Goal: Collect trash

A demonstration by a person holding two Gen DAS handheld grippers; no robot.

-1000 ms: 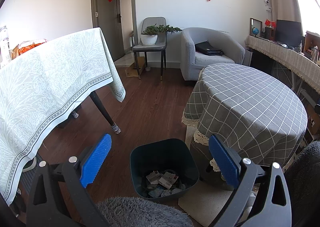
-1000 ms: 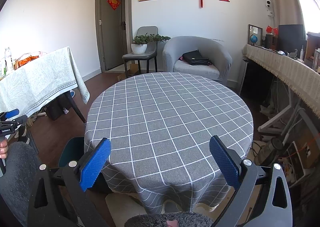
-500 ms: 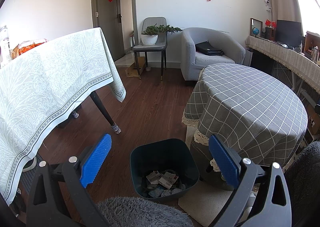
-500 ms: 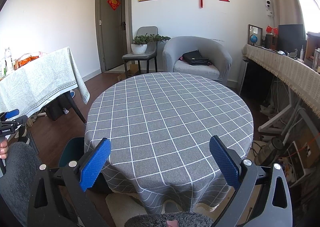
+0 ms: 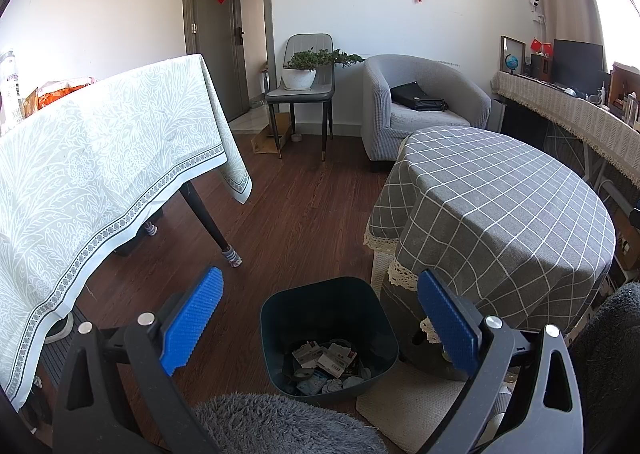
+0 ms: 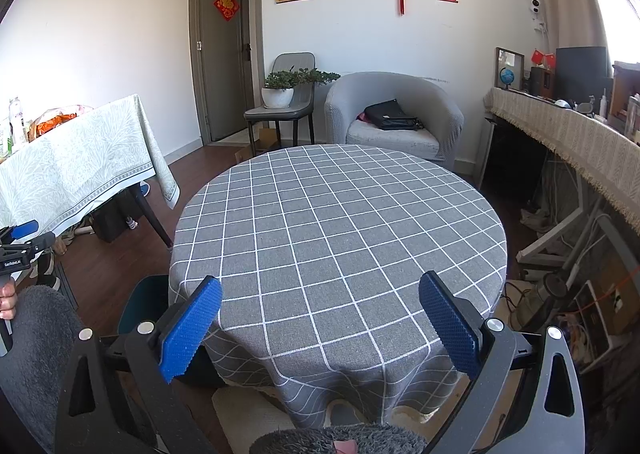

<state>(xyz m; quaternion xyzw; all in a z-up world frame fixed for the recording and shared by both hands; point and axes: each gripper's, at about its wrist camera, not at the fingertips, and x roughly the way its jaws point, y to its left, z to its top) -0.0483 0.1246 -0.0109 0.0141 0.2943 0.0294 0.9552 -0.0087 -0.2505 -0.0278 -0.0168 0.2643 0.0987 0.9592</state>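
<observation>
A dark teal trash bin (image 5: 332, 302) stands on the wood floor beside the round table, with several paper scraps and wrappers (image 5: 326, 364) in its bottom. My left gripper (image 5: 320, 314) is open and empty, held above the bin. My right gripper (image 6: 320, 318) is open and empty, facing the round table with the grey checked cloth (image 6: 340, 222), whose top is bare. Part of the bin (image 6: 144, 306) shows at the table's left edge in the right wrist view. The left gripper (image 6: 20, 242) shows at the far left there.
A rectangular table with a pale green cloth (image 5: 92, 158) stands on the left. A chair with a potted plant (image 5: 300, 74) and a grey armchair (image 5: 420, 106) stand at the back wall. A long cloth-covered shelf (image 6: 568, 146) runs along the right, with cables and clutter (image 6: 568, 294) under it.
</observation>
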